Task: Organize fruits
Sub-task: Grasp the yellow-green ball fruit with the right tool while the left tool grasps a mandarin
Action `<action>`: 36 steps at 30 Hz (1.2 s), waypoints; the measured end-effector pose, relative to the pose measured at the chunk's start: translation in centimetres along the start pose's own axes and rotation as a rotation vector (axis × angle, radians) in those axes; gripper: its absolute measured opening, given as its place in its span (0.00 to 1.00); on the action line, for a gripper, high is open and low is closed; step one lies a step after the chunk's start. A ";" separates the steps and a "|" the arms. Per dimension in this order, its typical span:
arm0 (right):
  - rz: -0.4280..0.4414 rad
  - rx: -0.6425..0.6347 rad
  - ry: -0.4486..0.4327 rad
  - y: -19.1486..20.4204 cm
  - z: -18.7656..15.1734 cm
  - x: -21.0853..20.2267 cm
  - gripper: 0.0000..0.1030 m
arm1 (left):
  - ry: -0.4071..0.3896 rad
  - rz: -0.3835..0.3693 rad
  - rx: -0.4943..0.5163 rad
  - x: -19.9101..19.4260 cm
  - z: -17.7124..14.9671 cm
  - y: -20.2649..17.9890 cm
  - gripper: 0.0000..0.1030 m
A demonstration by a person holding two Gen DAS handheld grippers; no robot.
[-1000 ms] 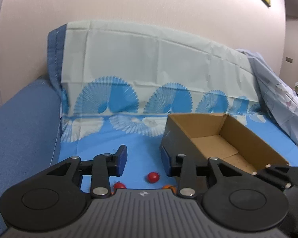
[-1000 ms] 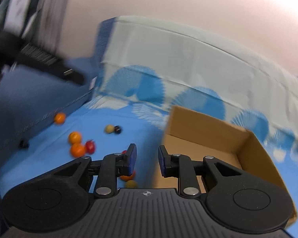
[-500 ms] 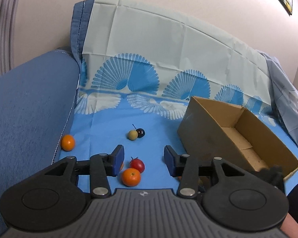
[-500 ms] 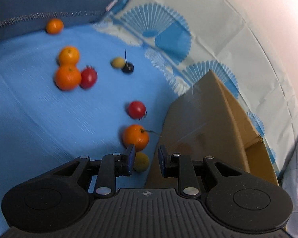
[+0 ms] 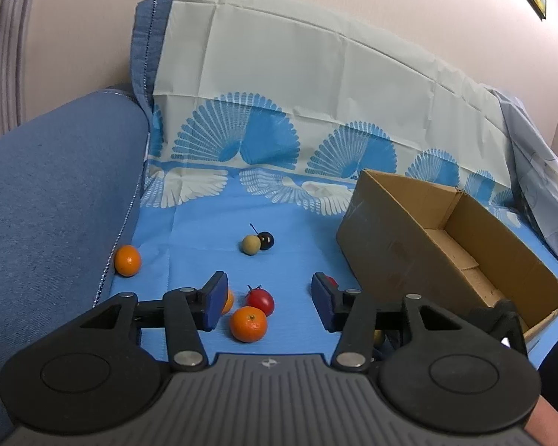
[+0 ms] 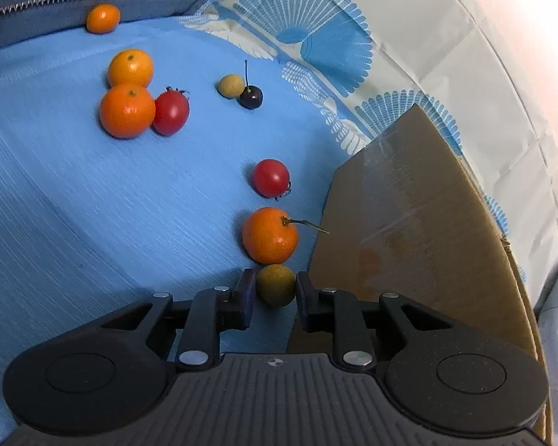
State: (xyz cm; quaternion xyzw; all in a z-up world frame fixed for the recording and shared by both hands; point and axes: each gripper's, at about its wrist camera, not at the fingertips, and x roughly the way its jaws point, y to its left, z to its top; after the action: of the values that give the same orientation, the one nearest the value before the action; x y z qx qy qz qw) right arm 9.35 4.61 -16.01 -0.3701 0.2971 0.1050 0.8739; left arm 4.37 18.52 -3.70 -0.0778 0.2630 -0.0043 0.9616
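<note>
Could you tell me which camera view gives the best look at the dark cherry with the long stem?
The right wrist view: the dark cherry appears large, its stem upright, touching a yellowish round fruit. The left wrist view shows the same cherry smaller and farther off, beside that fruit, on the blue cloth.

The right hand-held gripper [image 6: 271, 293] has dropped, its open fingers now flanking the yellow-green fruit [image 6: 276, 284].
</note>
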 end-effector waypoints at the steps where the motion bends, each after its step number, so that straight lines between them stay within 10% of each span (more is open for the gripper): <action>1: 0.008 0.012 -0.006 -0.1 0.0 -0.2 0.23 | -0.001 0.004 -0.007 0.0 0.0 0.2 0.54; 14: 0.407 0.262 -0.033 -2.1 0.3 -5.6 0.24 | 0.194 0.116 -0.096 4.0 -0.4 2.6 0.37; 36: 0.483 0.352 0.046 -2.6 -0.5 -3.6 0.27 | 0.308 0.149 0.048 12.6 -3.2 -0.9 0.58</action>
State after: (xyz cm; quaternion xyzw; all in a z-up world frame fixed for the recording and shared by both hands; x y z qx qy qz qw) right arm 7.32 2.56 -12.65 -0.1341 0.4099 0.2482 0.8674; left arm 13.58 16.53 -12.66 -0.0334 0.4119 0.0487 0.9093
